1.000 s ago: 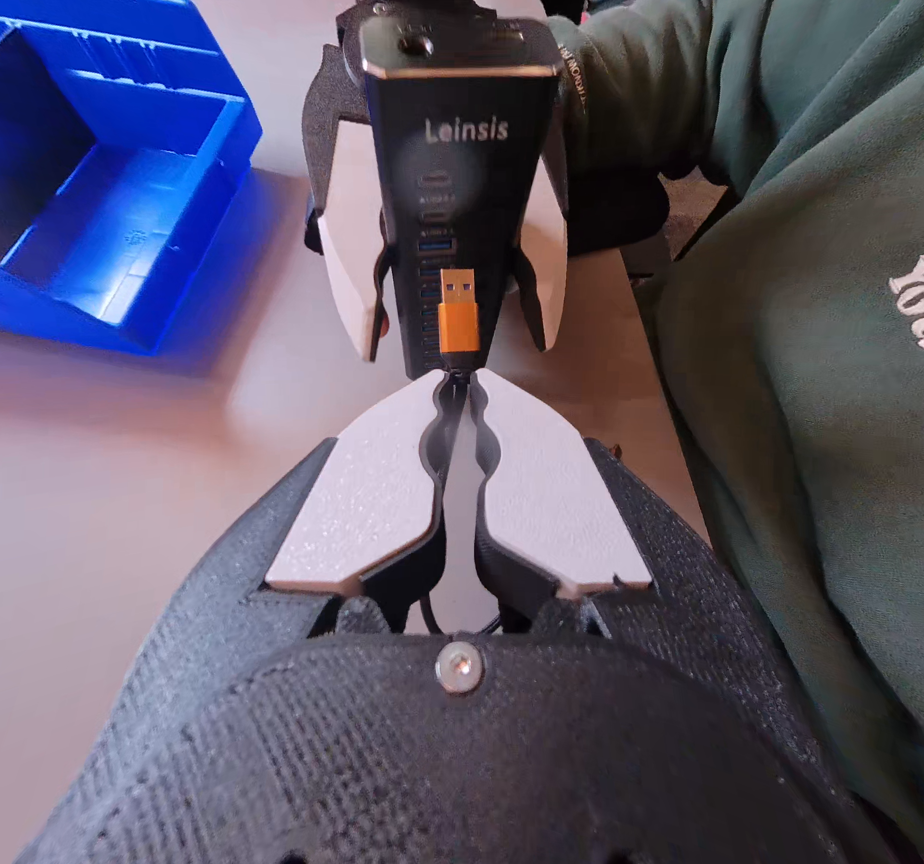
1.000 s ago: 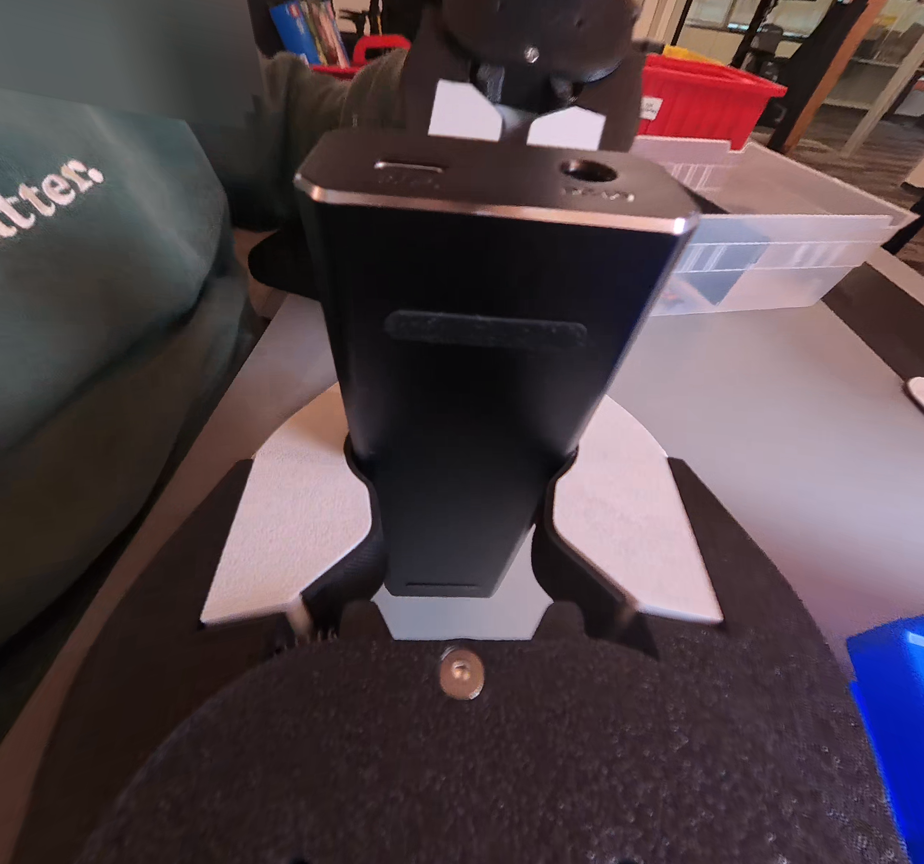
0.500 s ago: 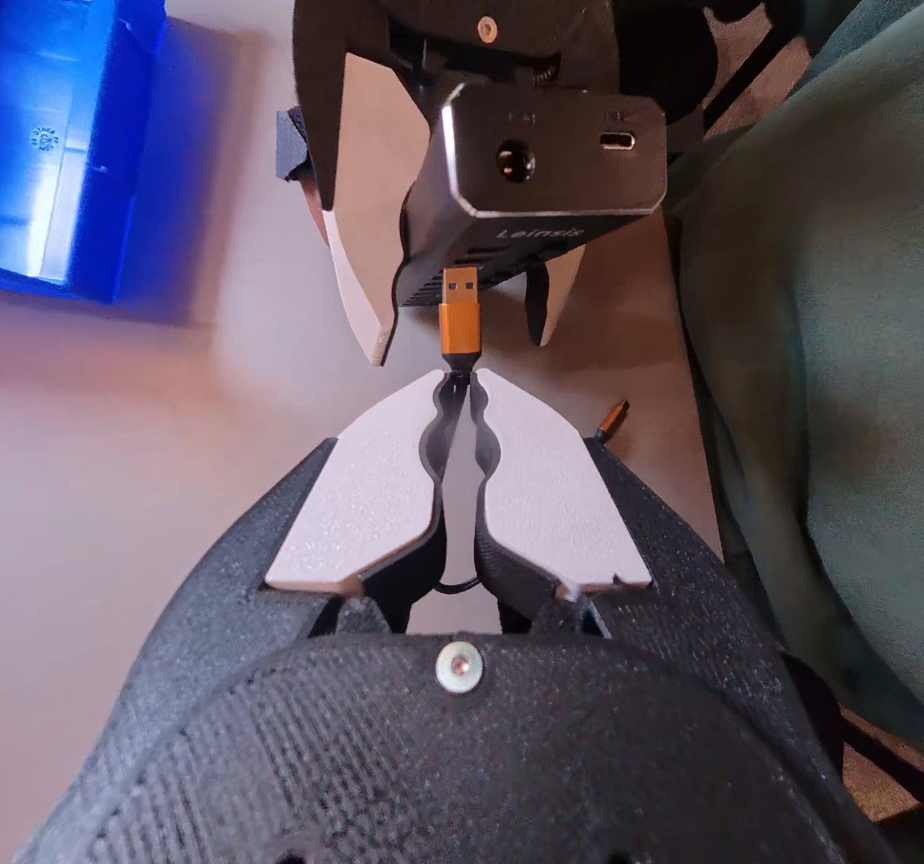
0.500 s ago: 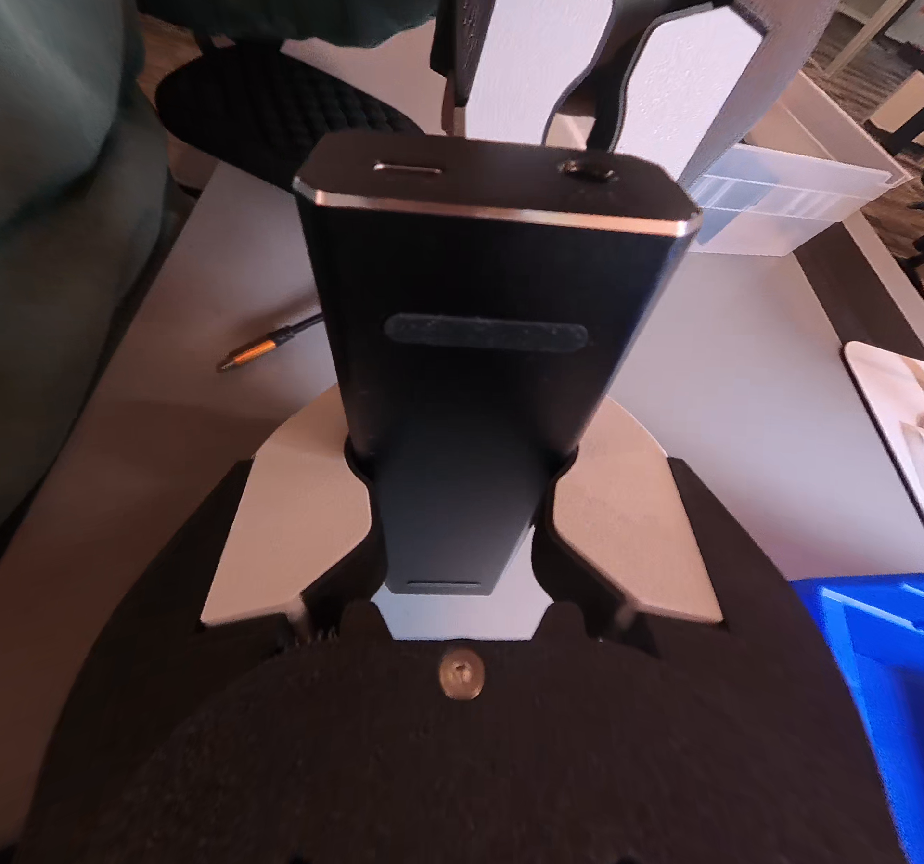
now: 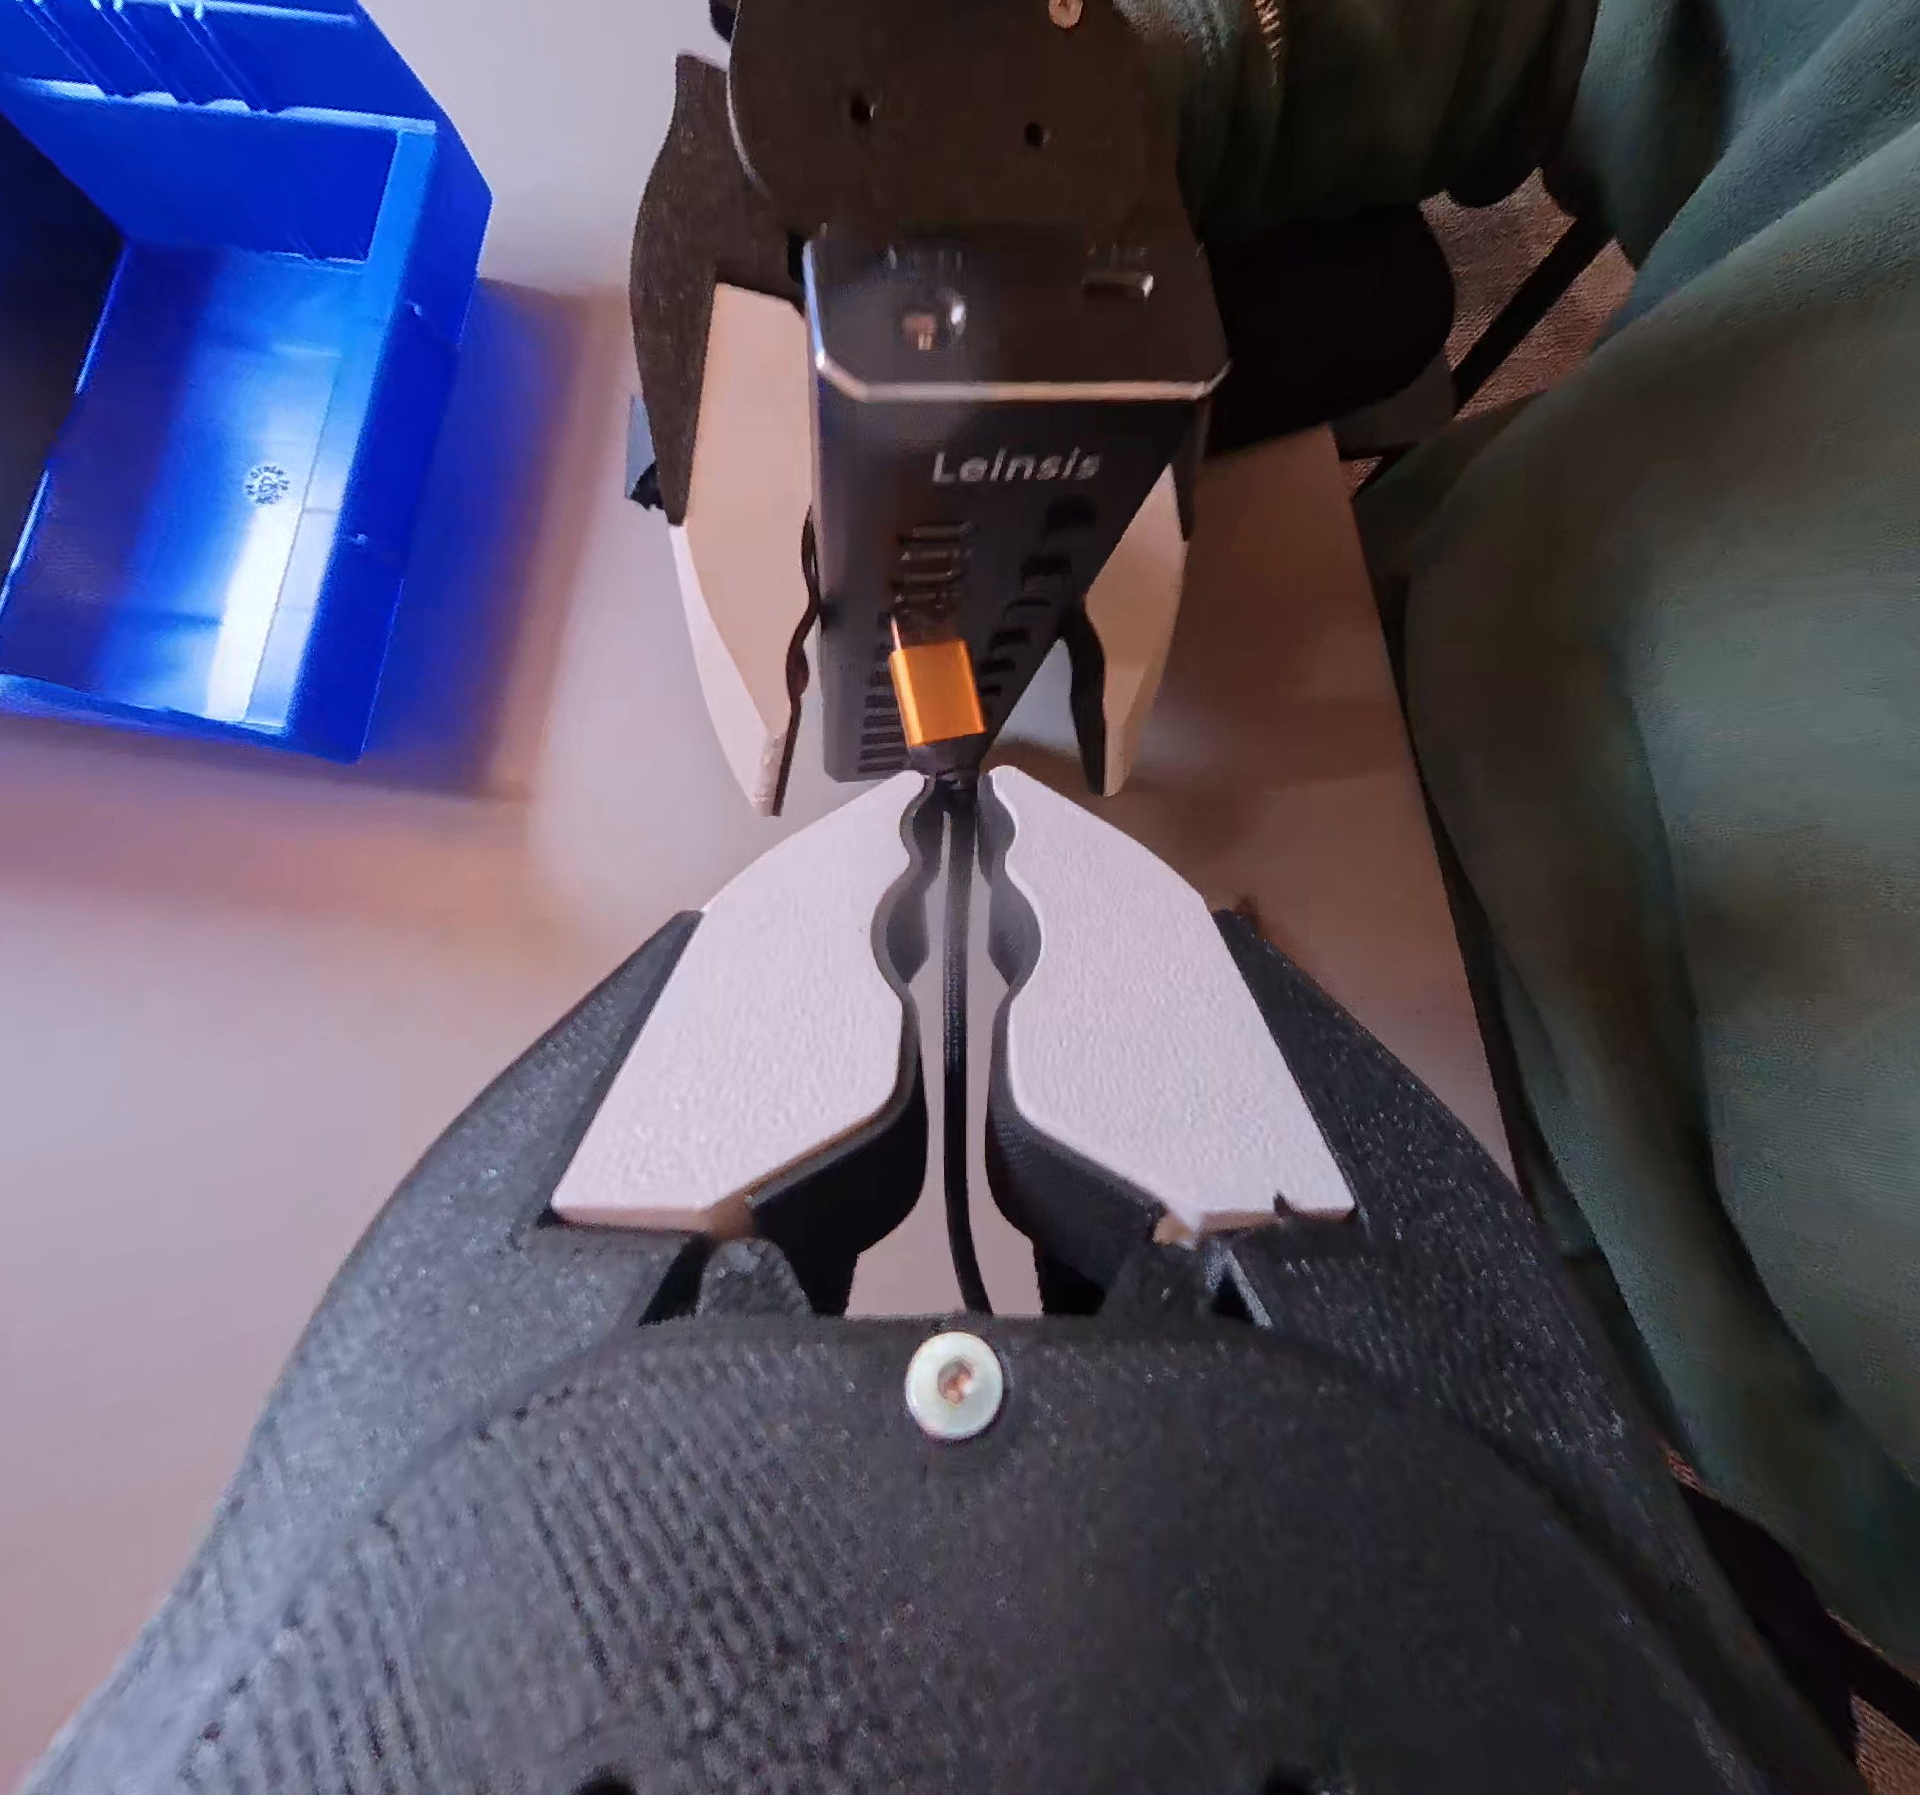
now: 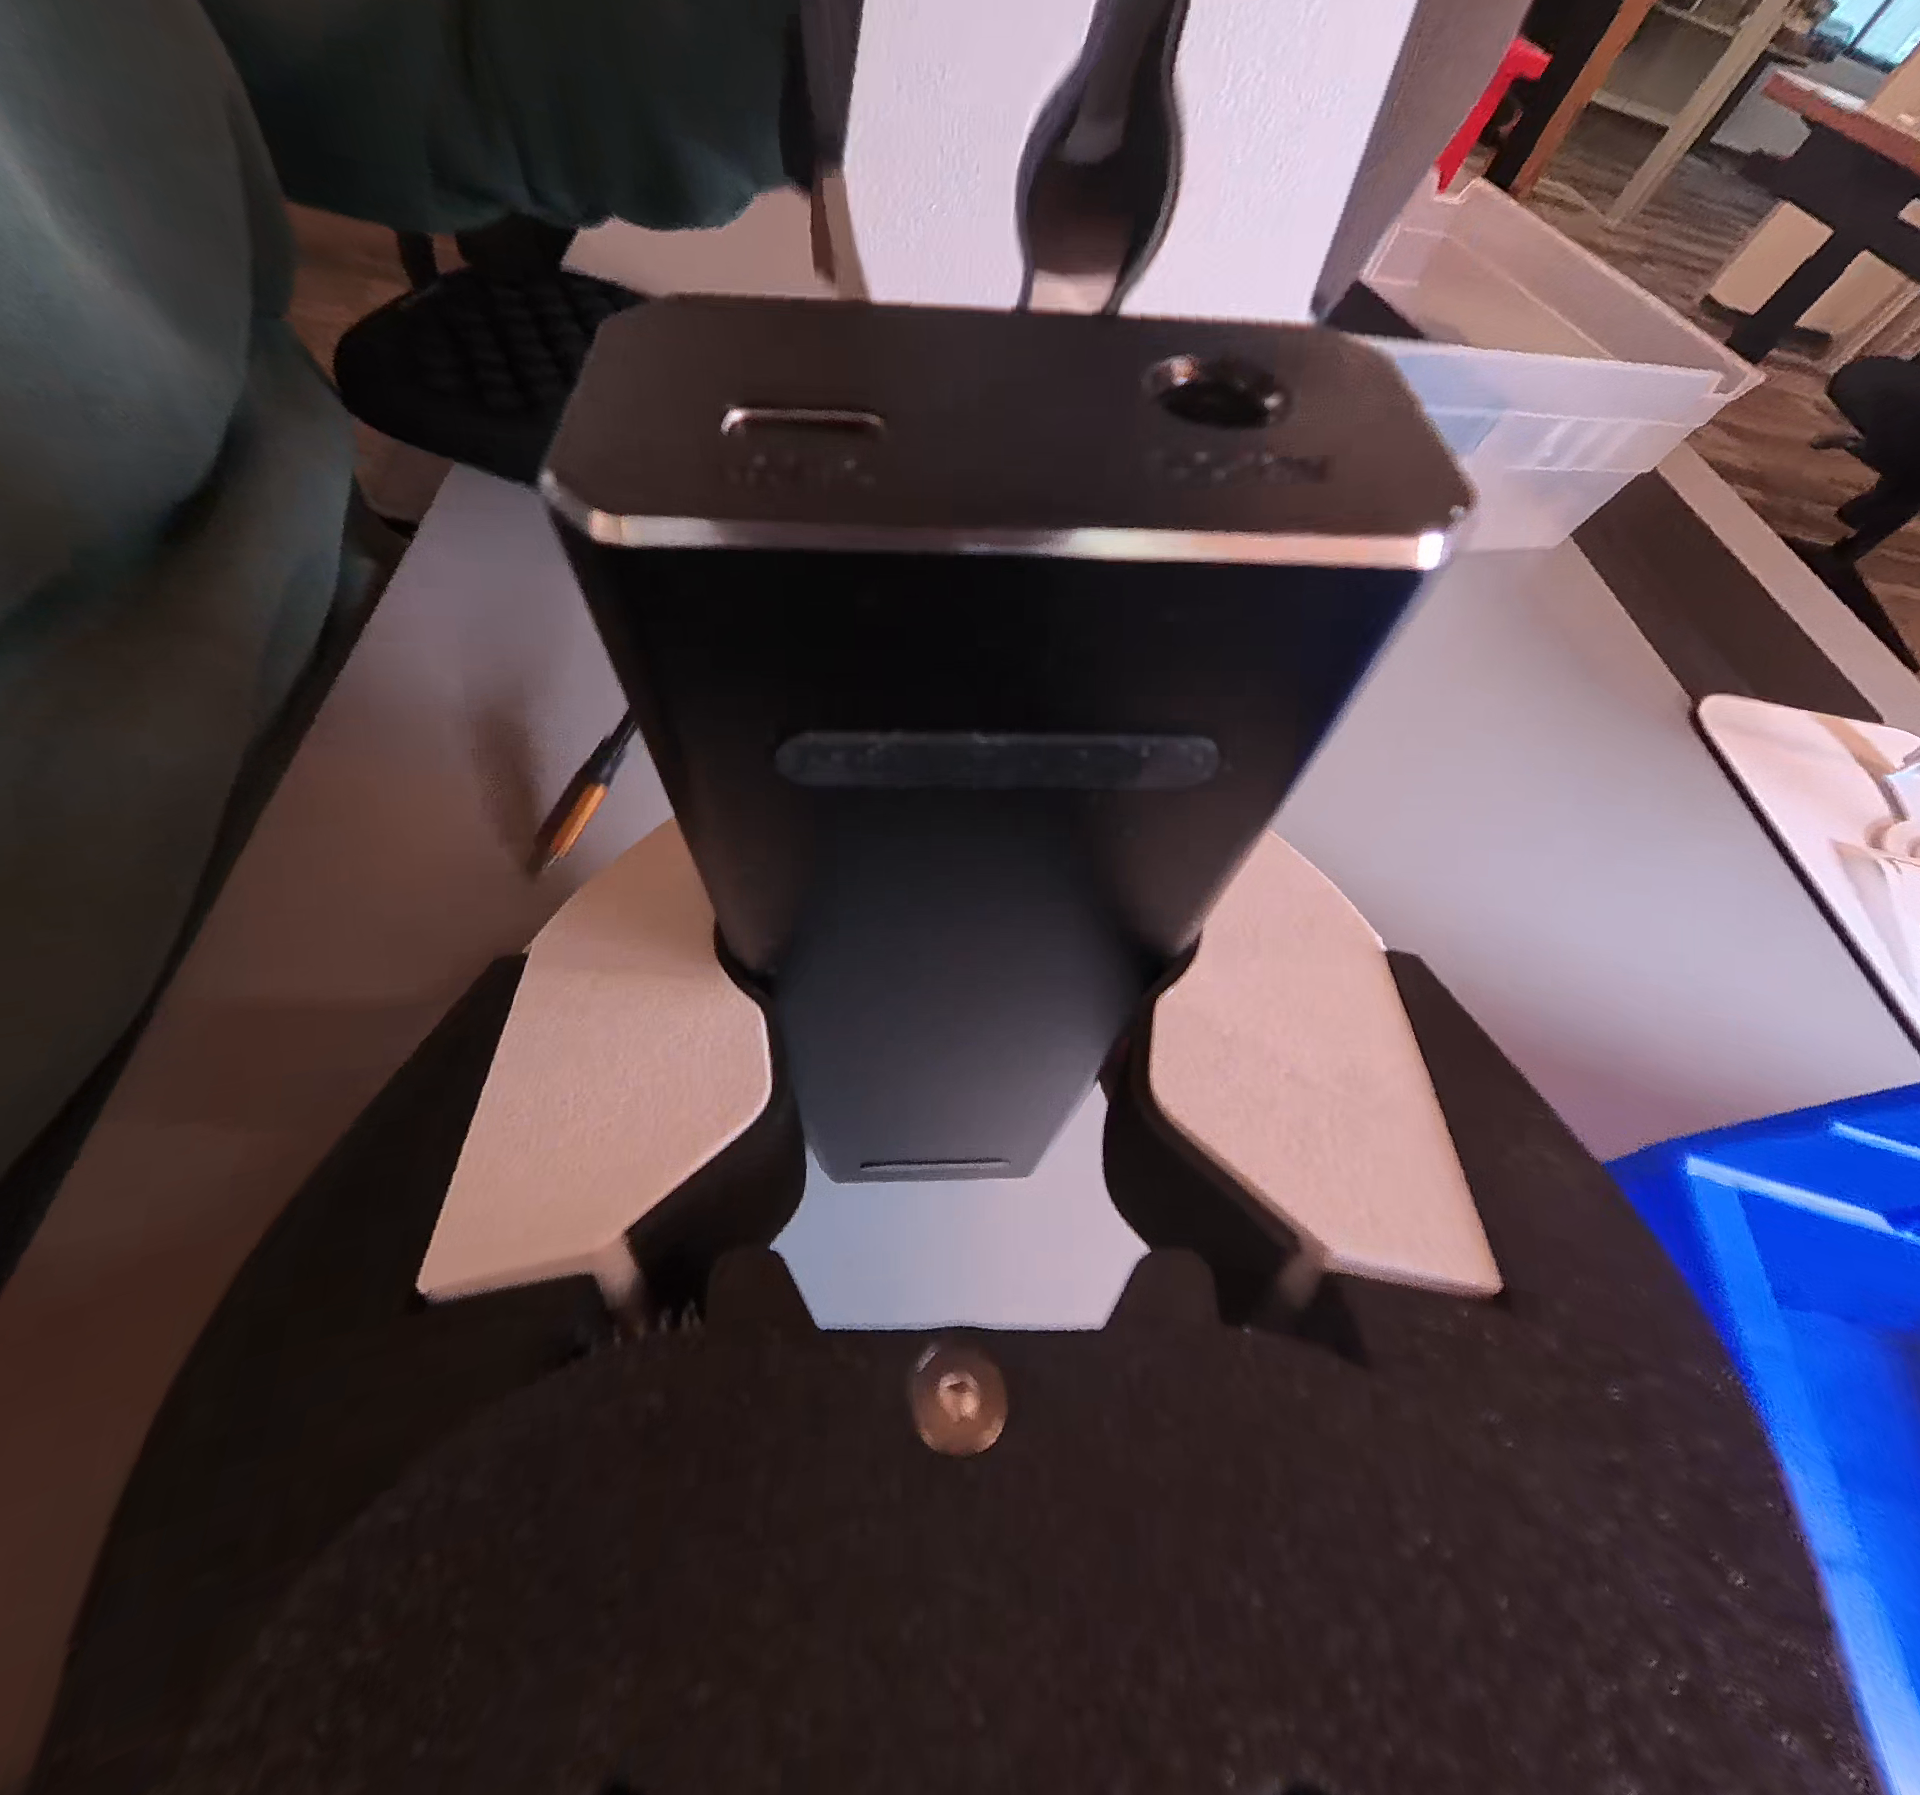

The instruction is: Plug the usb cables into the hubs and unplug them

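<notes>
Right now your left gripper (image 5: 951, 789) is clamped on the black cable (image 5: 954, 1039) just behind the orange plug (image 5: 937, 694). The cable runs back down the narrow gap between the two white fingers (image 5: 774, 1028). The plug sticks out just past the fingertips, and its metal tip sits at a port slot on the face of the hub (image 5: 987, 540). How deep it is seated, you can't tell from the left wrist view.

Your right gripper (image 6: 956, 976) is clenched on the hub, one finger (image 6: 623, 1070) on each side of its lower body. The hub stands up out of the fingers, lifted off the table (image 6: 1507, 914). Its end face, with an oval port and a round socket, points away from the right camera. Its plain back, with a dark rubber strip, faces that camera.

In the left wrist view the right gripper (image 5: 930, 737) shows beyond the hub, its white fingers flanking the hub's near end.

Relative to the hub:
- blue bin (image 5: 218, 457): left of it in the left wrist view, resting on the table
- second orange plug (image 6: 577, 810) on a dark cable: lying on the table, just left of it in the right wrist view
- clear plastic tub (image 6: 1558, 374): behind it to the right in the right wrist view
- green sleeve (image 5: 1662, 602): right of it in the left wrist view
</notes>
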Tool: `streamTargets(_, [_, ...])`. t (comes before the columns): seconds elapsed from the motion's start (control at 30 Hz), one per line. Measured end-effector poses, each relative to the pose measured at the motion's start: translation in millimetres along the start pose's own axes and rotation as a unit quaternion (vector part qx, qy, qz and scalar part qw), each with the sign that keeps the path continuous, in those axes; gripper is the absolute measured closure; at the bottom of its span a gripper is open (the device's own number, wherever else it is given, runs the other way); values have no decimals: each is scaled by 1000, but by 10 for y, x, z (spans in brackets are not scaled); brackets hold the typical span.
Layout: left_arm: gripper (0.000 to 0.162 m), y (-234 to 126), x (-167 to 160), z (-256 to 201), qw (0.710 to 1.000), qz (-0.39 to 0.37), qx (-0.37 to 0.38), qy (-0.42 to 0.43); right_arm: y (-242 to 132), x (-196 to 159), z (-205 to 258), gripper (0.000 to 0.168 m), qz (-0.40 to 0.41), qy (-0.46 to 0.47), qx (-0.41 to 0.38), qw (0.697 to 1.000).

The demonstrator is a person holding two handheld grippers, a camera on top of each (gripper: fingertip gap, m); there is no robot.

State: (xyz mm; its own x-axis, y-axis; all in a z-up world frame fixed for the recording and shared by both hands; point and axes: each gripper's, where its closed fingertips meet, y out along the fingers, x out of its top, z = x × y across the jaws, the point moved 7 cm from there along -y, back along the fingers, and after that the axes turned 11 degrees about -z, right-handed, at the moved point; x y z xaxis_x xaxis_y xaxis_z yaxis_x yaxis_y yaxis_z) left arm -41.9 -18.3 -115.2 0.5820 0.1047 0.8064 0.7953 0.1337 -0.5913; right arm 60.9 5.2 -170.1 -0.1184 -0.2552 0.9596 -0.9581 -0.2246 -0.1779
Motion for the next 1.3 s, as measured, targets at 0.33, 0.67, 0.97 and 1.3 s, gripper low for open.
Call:
streamTargets(0.33, [157,-16,30,-54,998,-58,7,7,11,26,60,96,-2,2,10,1000])
streamTargets(0.67, [146,-386,135,42,970,-200,121,64,-134,127,-205,97,-55,44,-45,997])
streamTargets(0.97, [142,-1993,-825,635,919,-136,369,-40,-263,85,-269,96,-70,74,-55,993])
streamTargets(1.3, [139,-1804,-2194,1204,934,157,283,-149,-147,54,-213,96,-48,75,-44,995])
